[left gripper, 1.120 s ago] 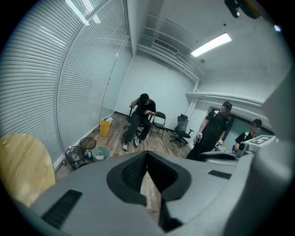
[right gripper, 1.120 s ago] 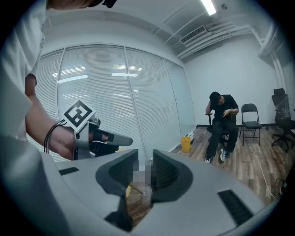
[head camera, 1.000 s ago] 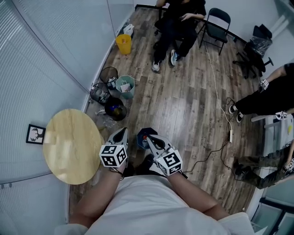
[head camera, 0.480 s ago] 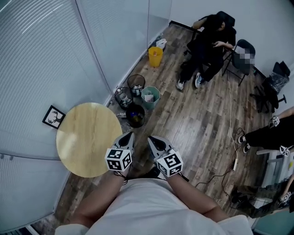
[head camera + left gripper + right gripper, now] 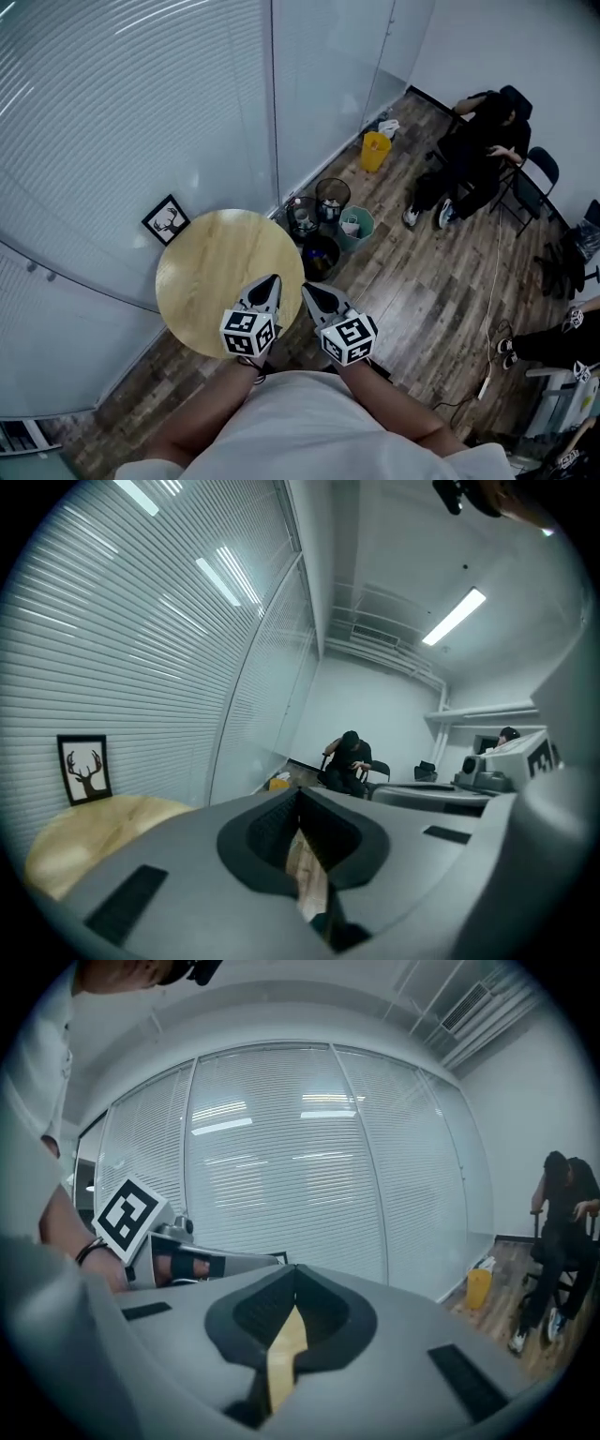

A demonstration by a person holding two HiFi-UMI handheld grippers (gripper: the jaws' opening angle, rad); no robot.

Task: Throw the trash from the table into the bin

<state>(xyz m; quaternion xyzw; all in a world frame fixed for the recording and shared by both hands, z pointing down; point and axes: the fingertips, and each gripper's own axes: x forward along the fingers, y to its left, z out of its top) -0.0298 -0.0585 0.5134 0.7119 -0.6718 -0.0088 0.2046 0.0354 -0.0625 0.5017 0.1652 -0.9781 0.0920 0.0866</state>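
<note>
Your round wooden desk (image 5: 216, 272) sits left. Over its near edge, your left tool (image 5: 272, 280) and right tool (image 5: 307, 289) are fully closed, gripping nothing. Beside it on the floor, a wire bin (image 5: 302, 216) and teal bin (image 5: 359, 228) hold pale crumpled trash (image 5: 350, 225).

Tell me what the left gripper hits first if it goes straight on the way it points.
Nothing close. The left gripper, shut and empty, points past the edge of the round table towards the wire bin; probably that bin or the floor comes first. Depth is unclear.
</note>
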